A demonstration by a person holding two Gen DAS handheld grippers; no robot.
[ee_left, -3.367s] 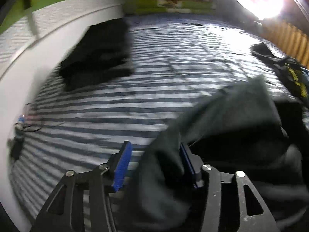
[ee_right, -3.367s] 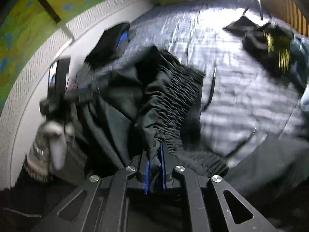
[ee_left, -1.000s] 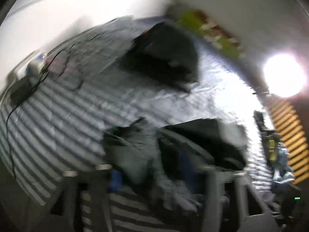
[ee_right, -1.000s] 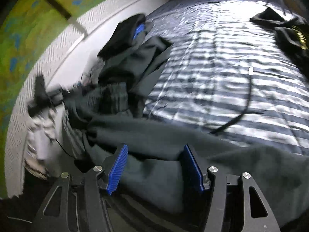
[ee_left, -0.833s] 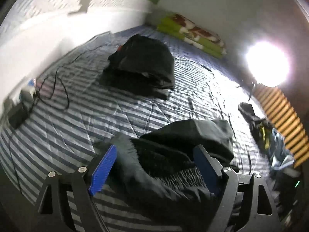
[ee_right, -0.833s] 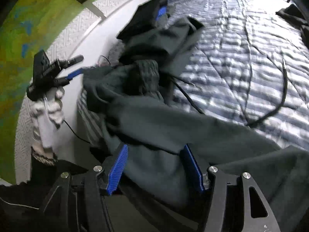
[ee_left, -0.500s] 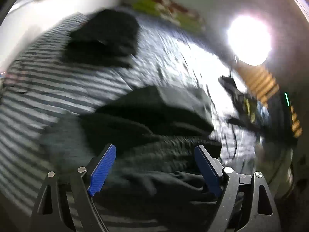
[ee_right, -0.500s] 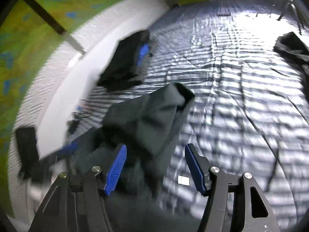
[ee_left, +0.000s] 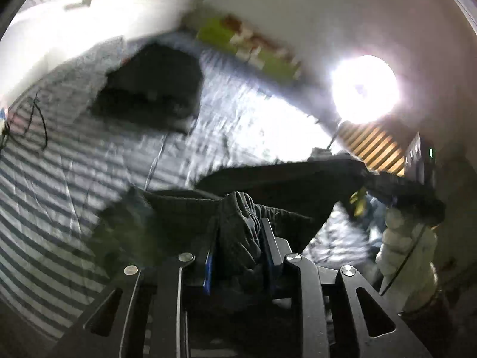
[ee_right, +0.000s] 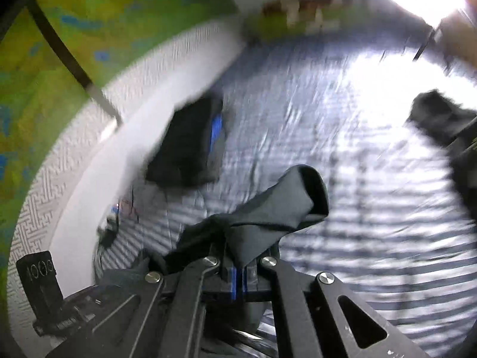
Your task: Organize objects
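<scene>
Dark grey trousers (ee_left: pixel 268 188) hang stretched between my two grippers above the striped bed (ee_left: pixel 53 197). My left gripper (ee_left: pixel 238 256) is shut on the gathered waistband. My right gripper (ee_right: pixel 238 277) is shut on a fold of the same trousers (ee_right: pixel 277 205), with the cloth bunched above its fingers. The right gripper and the gloved hand holding it show at the right of the left wrist view (ee_left: pixel 402 197). A folded pile of dark clothes (ee_left: pixel 149 92) lies on the bed near the wall; it also shows in the right wrist view (ee_right: pixel 184 146).
More dark clothes (ee_right: pixel 441 119) lie at the bed's right side. Green patterned pillows (ee_left: pixel 250 50) sit at the far end. A bright lamp (ee_left: pixel 363 89) glares at the right. Cables (ee_left: pixel 38 125) and a charger (ee_right: pixel 113 217) lie by the white wall.
Both grippers were open over the trousers half a second ago; both have closed on the cloth and lifted it, stretching it between them. Both views are blurred by motion.
</scene>
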